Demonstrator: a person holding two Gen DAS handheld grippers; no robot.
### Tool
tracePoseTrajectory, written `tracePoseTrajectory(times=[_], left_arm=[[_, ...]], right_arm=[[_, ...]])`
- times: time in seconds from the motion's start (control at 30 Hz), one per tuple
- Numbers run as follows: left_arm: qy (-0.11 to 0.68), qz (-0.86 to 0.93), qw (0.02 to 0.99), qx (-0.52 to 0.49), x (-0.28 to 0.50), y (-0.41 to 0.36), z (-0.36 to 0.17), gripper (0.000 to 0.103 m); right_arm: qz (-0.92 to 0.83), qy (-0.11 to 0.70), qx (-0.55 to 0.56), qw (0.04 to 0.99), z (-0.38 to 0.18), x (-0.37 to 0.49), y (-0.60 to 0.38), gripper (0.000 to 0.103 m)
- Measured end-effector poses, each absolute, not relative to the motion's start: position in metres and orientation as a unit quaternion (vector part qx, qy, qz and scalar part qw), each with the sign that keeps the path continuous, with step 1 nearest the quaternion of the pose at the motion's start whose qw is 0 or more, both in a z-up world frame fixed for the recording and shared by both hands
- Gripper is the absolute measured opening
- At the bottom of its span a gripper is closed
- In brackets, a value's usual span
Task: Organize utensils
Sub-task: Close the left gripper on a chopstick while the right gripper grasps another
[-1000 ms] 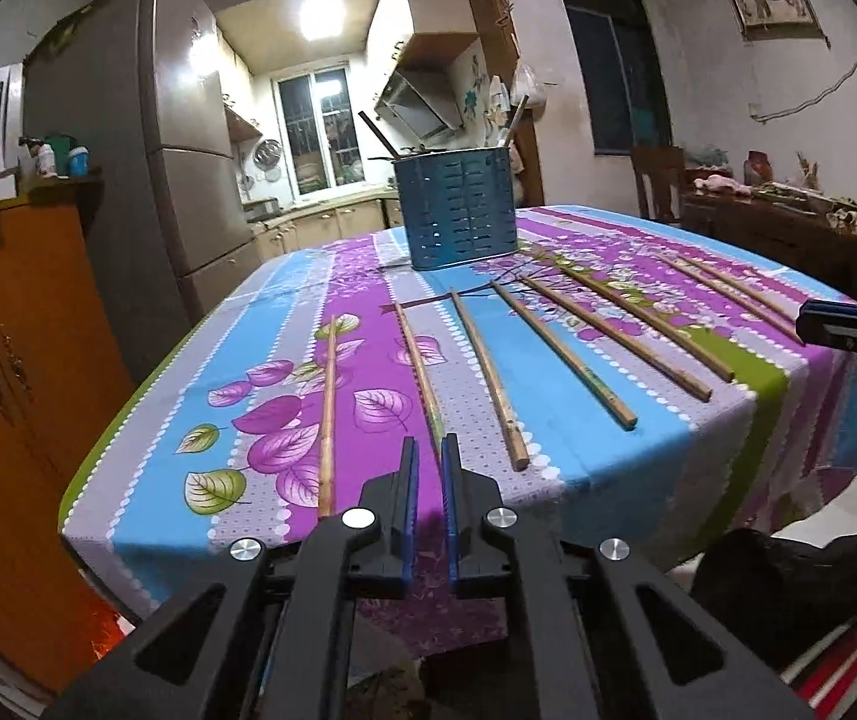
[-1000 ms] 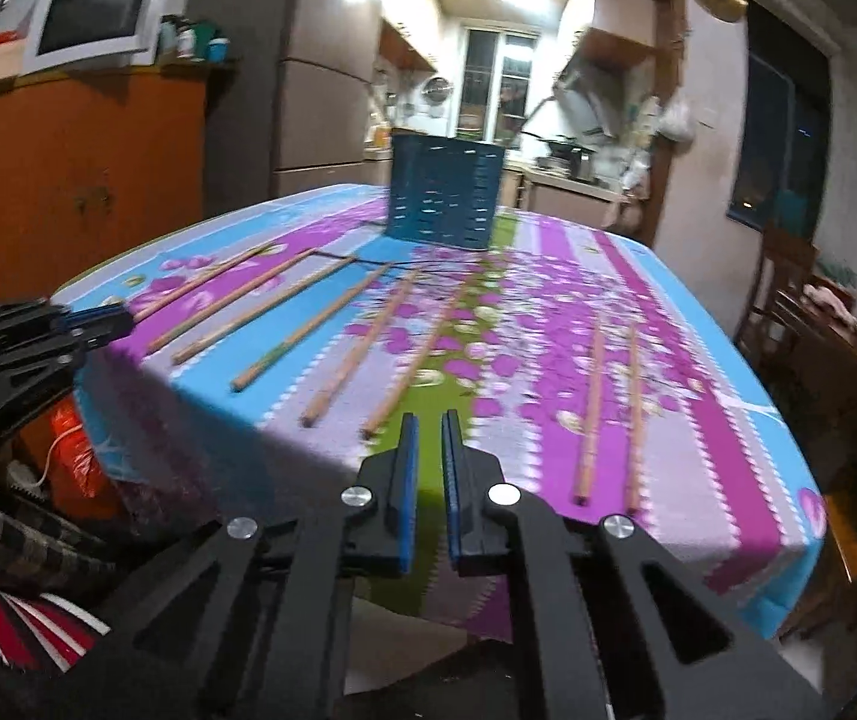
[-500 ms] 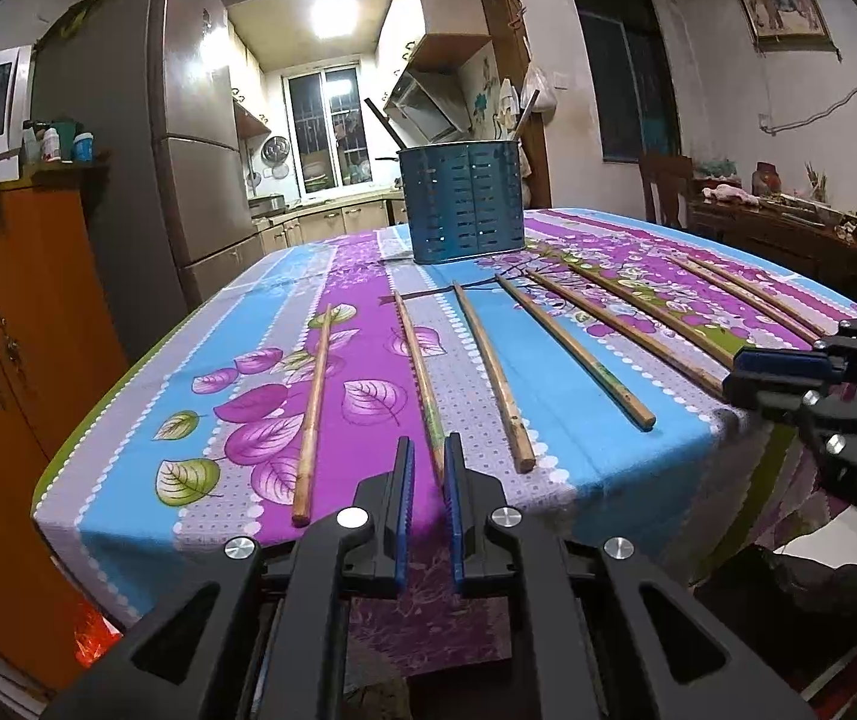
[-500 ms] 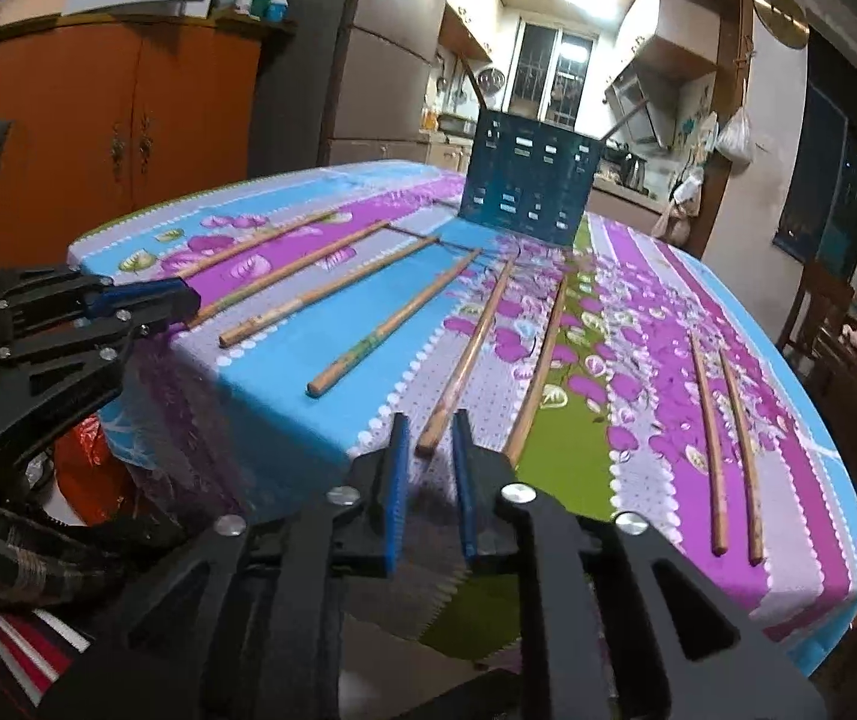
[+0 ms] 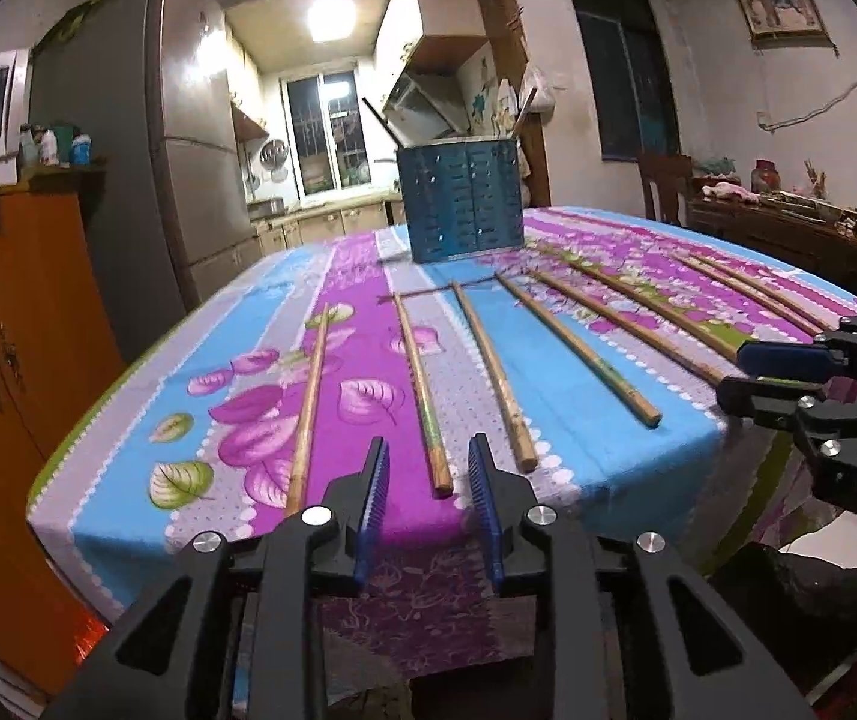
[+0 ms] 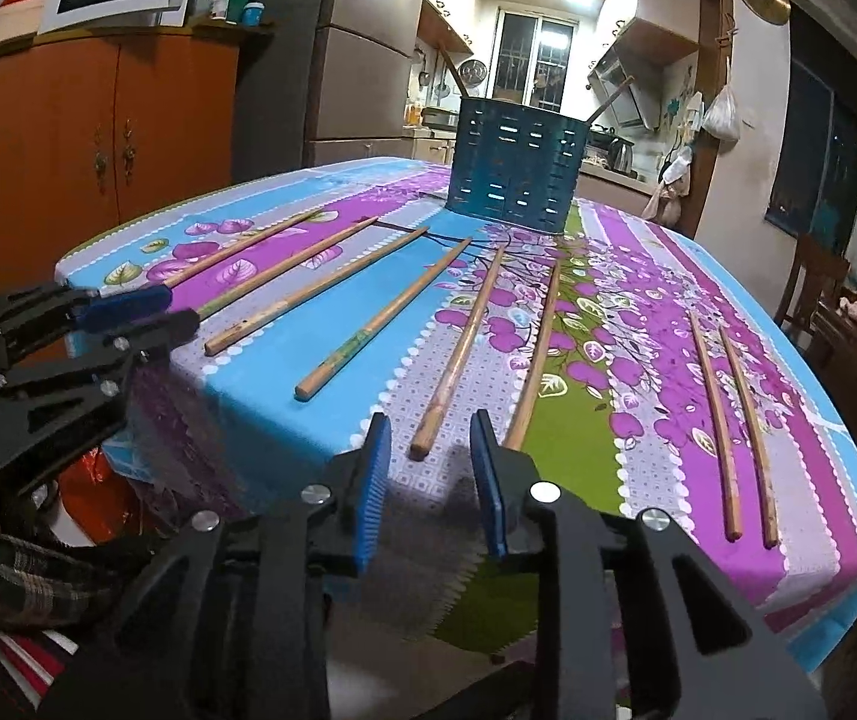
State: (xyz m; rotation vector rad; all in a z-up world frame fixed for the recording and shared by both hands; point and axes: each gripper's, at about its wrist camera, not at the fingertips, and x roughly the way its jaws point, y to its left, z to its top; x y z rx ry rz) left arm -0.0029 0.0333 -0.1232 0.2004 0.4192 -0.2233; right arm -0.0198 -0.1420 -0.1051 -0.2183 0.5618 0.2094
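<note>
In the left wrist view, the left gripper (image 5: 428, 468) is seen at the near edge of the tabletop (image 5: 578, 438), its jaws opening with nothing clamped; the near end of one chopstick (image 5: 422, 396) lies just ahead of the gap. More wooden chopsticks are spread in a row across the floral cloth, and a blue slotted utensil holder (image 5: 461, 201) stands upright at the far side. The right gripper (image 5: 758, 375) is seen at the right.

In the right wrist view, the right gripper (image 6: 428, 450) is held at the near edge, jaws opening and empty, a chopstick end (image 6: 428, 432) just beyond them. The holder (image 6: 515, 165) is seen behind the row.
</note>
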Motion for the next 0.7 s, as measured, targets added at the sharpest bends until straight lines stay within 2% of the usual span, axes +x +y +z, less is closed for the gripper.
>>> tracePoseTrajectory(times=[0.2,0.27,0.37,0.5,0.6,0.7], left_arm=[[0.198,-0.110,0.969,0.098,-0.0032,0.0333,-0.1269,0.028],[0.199,-0.117,0.969,0.091,-0.0028,0.0339,-0.1275,0.022],[0.198,-0.124,0.968,0.089,-0.0047,0.0324,-0.1286,0.017],[0.200,-0.130,0.968,0.081,-0.0028,0.0354,-0.1280,0.017],[0.201,-0.133,0.968,0.077,-0.0013,0.0366,-0.1278,0.016],[0.200,-0.135,0.967,0.076,-0.0012,0.0373,-0.1274,0.016]], right_arm=[[0.093,0.270,-0.105,0.953,-0.1074,-0.0212,-0.1401,0.025],[0.095,0.270,-0.102,0.953,-0.1084,-0.0218,-0.1389,0.017],[0.094,0.269,-0.099,0.953,-0.1088,-0.0208,-0.1369,0.015],[0.089,0.271,-0.086,0.955,-0.1087,-0.0182,-0.1378,0.014],[0.091,0.273,-0.079,0.954,-0.1088,-0.0177,-0.1371,0.008],[0.090,0.273,-0.077,0.955,-0.1085,-0.0183,-0.1367,0.007]])
